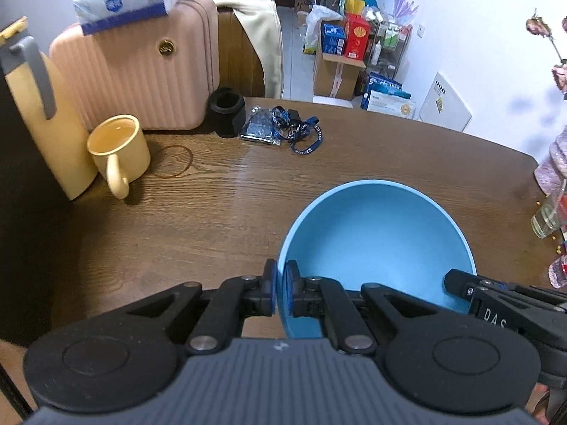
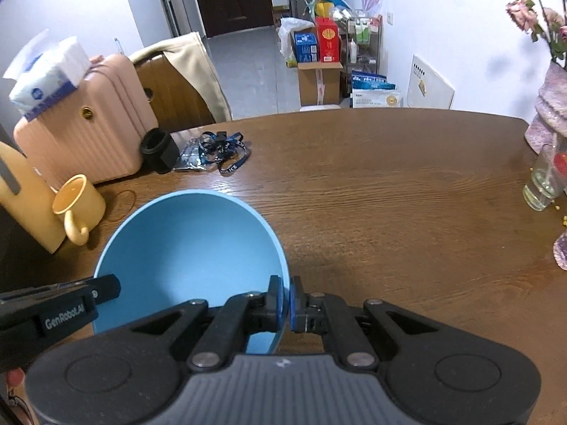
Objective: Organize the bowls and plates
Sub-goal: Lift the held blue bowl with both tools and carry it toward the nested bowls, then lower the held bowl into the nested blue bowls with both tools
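- Left wrist view: the left gripper (image 1: 280,292) has its blue pads clamped across the near-left rim of a round, matte light-blue bowl (image 1: 379,244), one pad inside the wall and one outside.
- The right gripper (image 2: 286,299) pinches the opposite rim the same way, so the bowl hangs between the two tools, most likely because a wide, smooth bowl held by one edge alone would tip.
- Both grippers point steeply downward and sit side by side, each one's black finger showing at the edge of the other's view.
- The bowl appears to be held clear of the dark wooden table (image 2: 389,184), tilted slightly toward the cameras, empty inside.
- Further left stands a pale yellow ceramic mug (image 1: 118,150) beside a yellow jug (image 1: 42,120), just behind them a ribbed pink suitcase (image 1: 141,71).
- A blue lanyard (image 1: 301,131) lies mid-table, well apart from the bowl.
- No plates or other bowls show, so the destination cannot be told.
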`<state>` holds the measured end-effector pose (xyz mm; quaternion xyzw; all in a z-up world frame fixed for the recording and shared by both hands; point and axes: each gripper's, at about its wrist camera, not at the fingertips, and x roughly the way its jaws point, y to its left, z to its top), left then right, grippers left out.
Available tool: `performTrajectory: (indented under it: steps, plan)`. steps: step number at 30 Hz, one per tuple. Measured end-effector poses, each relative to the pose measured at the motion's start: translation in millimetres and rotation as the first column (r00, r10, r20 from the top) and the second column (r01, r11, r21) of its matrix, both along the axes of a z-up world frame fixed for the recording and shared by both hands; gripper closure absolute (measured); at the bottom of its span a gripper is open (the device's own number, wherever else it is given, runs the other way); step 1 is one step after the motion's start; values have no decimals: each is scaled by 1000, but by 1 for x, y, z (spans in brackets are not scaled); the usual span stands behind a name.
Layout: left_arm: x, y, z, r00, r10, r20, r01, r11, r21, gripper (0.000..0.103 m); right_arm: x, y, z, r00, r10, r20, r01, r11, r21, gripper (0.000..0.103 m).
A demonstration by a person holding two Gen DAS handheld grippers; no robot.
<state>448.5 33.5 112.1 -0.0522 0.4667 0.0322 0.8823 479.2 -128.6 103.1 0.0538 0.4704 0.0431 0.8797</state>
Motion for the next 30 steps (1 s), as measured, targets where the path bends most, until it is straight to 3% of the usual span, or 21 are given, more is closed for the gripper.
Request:
performTrajectory:
  steps: [19,30]
  plan:
    - [-98,-33,39,996,-35,78,34,999,15,97,-106,-33,43,996,-30,88,29,1000,7,99]
    - [-133,-79,37,991,-96,92,94,995,17,97,-150,-79,40,991,-90,104,88,996,20,99]
